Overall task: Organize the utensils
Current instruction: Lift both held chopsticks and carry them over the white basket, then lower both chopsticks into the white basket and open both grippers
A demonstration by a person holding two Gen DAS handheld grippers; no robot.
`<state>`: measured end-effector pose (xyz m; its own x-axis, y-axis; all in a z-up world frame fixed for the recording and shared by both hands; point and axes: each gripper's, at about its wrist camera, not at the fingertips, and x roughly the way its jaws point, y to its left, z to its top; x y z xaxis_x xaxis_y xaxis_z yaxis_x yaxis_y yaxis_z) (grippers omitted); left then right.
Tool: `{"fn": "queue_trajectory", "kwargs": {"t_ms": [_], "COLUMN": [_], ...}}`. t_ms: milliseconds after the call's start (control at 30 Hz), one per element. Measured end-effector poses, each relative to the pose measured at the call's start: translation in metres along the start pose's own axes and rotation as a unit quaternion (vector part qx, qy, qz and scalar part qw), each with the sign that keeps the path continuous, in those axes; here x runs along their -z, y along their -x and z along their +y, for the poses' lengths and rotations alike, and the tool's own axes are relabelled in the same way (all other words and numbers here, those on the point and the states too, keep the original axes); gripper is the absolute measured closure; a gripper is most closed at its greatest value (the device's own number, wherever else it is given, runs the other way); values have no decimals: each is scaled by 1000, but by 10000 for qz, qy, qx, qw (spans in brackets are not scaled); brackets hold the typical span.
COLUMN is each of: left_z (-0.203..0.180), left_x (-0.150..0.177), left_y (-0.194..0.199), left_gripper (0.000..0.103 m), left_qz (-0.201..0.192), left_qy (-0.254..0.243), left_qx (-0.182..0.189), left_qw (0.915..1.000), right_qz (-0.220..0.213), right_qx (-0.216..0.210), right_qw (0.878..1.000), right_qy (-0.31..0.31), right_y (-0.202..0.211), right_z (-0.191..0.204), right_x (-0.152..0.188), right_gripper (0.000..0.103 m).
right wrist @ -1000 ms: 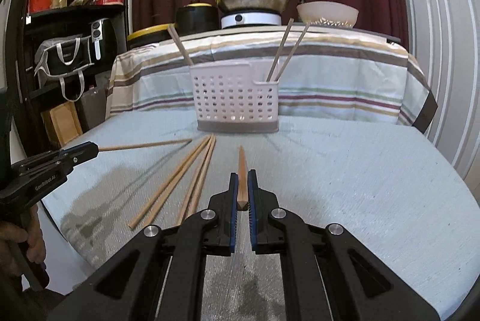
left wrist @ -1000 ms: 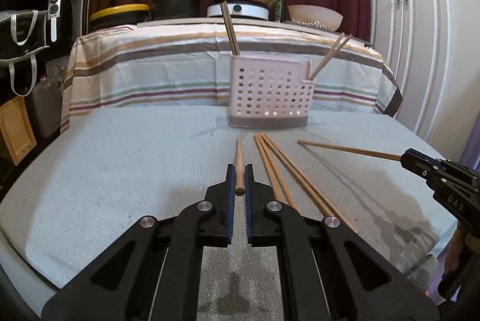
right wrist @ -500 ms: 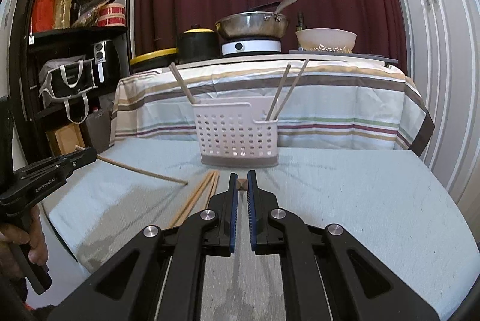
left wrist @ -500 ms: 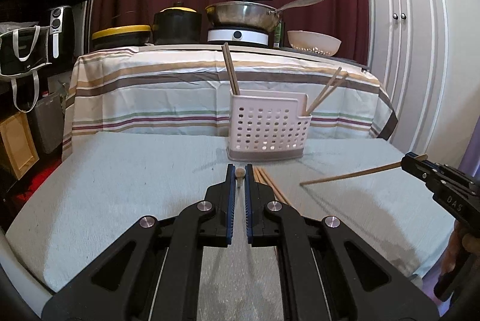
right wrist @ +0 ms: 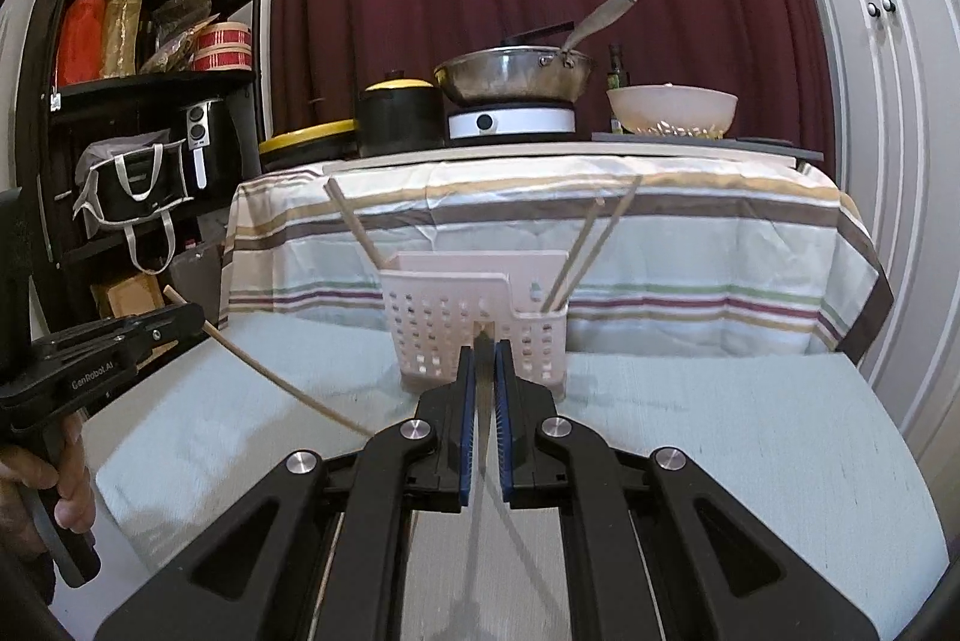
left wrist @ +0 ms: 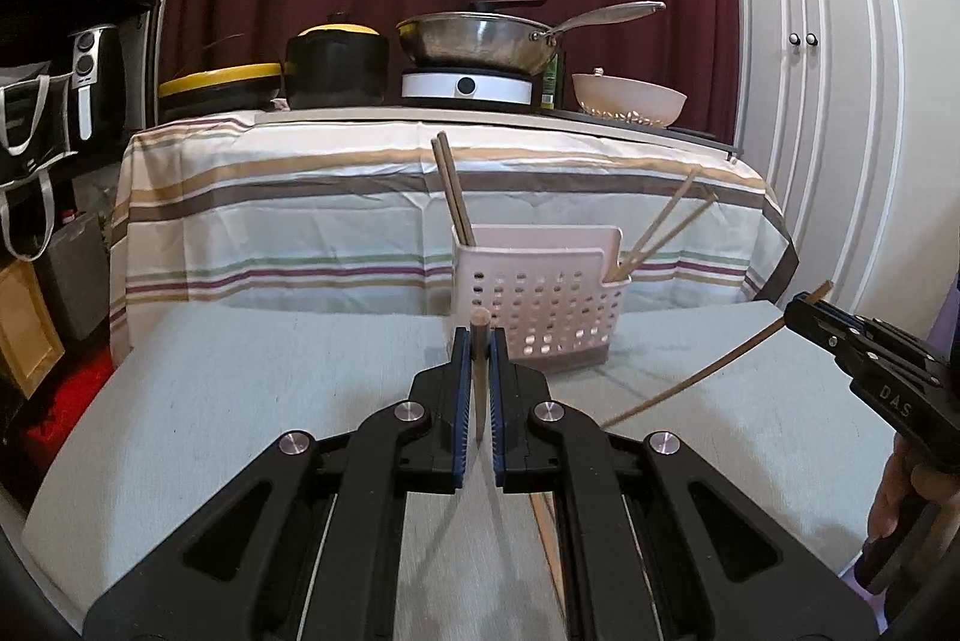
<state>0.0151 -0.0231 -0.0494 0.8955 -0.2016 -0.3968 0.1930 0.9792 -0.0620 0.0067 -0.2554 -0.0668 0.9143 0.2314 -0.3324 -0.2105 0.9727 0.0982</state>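
A white perforated caddy (left wrist: 540, 305) stands on the pale blue table (left wrist: 240, 389), with chopsticks leaning in its left (left wrist: 453, 197) and right (left wrist: 666, 221) compartments. My left gripper (left wrist: 479, 341) is shut on a wooden chopstick (left wrist: 478, 320), lifted in front of the caddy with its thin end hanging down. My right gripper (right wrist: 485, 356) is shut on another chopstick (right wrist: 482, 341), also just short of the caddy (right wrist: 474, 317). Each view shows the other gripper off to the side, the right gripper (left wrist: 804, 308) with its chopstick (left wrist: 690, 386) sloping down and the left gripper (right wrist: 180, 314) likewise.
A loose chopstick (left wrist: 543, 521) lies on the table under my left gripper. Behind the caddy stands a striped-cloth table (left wrist: 300, 221) with a wok, a black pot and a bowl. Dark shelves (right wrist: 120, 131) are on the left, white cupboard doors (left wrist: 840, 101) on the right.
Both grippers have risen off the table with their chopsticks, which swung from lying flat to hanging tip down. The caddy now looms closer in both views.
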Motion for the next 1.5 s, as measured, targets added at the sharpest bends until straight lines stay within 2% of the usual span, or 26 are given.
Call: {"fn": "queue_trajectory", "kwargs": {"t_ms": [267,533,833,1133,1333,1500], "left_z": [3,8,0,-11,-13,-12], "left_x": [-25,-55,-115,-173,-191,-190], "left_y": [-22,-26,-18,-38,-70,-100], "left_gripper": [97,97,97,97,97,97], "left_qz": [27,-39,-647,-1141,-1320,-1277], "left_qy": [41,170,-8,-157,-119,-52], "left_qx": [223,473,576,582,447,420], "left_qw": [9997,9987,9962,9916,9902,9909], "right_qz": [-100,-274,-830,-1371,-1389,-1161], "right_qx": [-92,-149,-248,-200,-1,46], "right_qw": [9998,9993,9962,9902,9898,9927], "right_qy": [-111,-186,-20,166,315,319], "right_y": [-22,-22,-19,-34,-65,-98], "right_z": [-6,-11,-16,-16,-18,-23], "right_x": [-21,-50,-100,-151,-163,-156], "right_gripper": [96,96,96,96,96,96]}}
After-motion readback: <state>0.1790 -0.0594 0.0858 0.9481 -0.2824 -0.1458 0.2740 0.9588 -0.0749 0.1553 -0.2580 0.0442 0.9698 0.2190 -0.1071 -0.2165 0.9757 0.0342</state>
